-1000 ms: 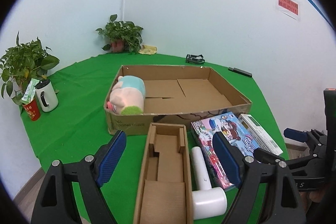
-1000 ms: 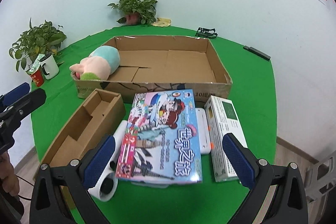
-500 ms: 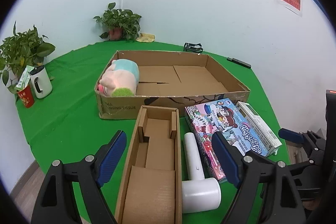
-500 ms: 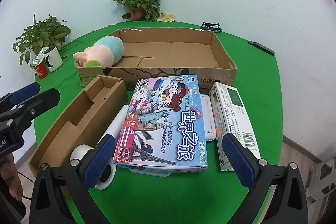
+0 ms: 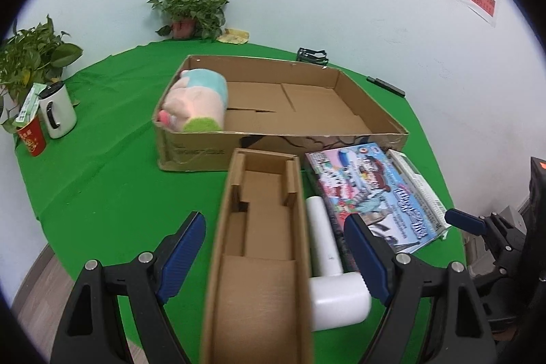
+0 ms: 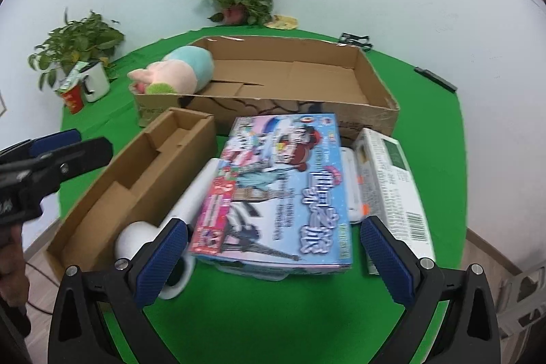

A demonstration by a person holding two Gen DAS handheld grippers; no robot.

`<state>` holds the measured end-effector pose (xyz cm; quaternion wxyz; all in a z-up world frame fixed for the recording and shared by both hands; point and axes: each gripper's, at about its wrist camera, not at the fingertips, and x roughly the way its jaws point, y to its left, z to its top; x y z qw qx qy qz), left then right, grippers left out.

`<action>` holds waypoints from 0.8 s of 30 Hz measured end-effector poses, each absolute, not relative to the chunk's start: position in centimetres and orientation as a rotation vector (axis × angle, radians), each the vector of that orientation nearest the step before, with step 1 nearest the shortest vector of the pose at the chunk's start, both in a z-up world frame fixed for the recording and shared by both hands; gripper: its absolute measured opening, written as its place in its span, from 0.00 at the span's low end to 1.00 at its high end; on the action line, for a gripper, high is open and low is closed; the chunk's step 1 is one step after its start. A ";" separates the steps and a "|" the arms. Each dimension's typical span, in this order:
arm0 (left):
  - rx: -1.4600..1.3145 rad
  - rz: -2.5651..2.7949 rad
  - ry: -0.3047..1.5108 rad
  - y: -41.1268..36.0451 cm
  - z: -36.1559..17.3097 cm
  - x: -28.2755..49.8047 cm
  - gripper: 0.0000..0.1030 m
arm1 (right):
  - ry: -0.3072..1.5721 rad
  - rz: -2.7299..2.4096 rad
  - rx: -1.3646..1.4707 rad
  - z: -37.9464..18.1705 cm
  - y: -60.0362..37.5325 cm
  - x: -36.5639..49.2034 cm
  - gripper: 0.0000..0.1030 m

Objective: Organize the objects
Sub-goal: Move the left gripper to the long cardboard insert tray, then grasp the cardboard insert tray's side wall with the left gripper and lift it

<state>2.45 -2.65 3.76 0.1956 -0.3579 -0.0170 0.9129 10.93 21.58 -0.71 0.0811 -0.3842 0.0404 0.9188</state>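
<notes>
Both tongs pointed downward over the green tabletop (image 5: 102,166). The left tongs (image 5: 274,249) stood wide open astride the narrow cardboard tray (image 5: 262,248), pads clear of its walls. The right tongs (image 6: 273,253) gaped, empty, before the colourful puzzle box (image 6: 283,193).

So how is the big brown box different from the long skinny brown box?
The big box is wide and shallow; the skinny box is narrow and long. The big box holds a plush toy in one corner; the skinny box holds only folded cardboard dividers. The big box lies further back on the green table; the skinny box lies just in front of it. Both are open-topped brown cardboard.
</notes>
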 end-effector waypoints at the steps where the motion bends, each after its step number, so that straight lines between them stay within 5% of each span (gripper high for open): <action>1: -1.012 2.561 -0.050 -3.3 3.7 2.4 0.80 | 0.128 2.778 -1.166 -0.6 21.0 10.9 0.99; 10: -1.161 2.472 -0.108 -6.8 0.9 2.1 0.77 | 0.201 2.980 -1.319 -0.8 15.4 10.6 0.97; 15: -1.234 2.364 -0.085 -6.0 -0.9 3.0 0.48 | 0.229 2.989 -1.400 -1.5 13.7 10.7 0.82; 24: -1.302 2.343 -0.047 -6.5 -1.5 5.2 0.29 | 0.203 2.956 -1.513 -2.8 12.2 11.4 0.55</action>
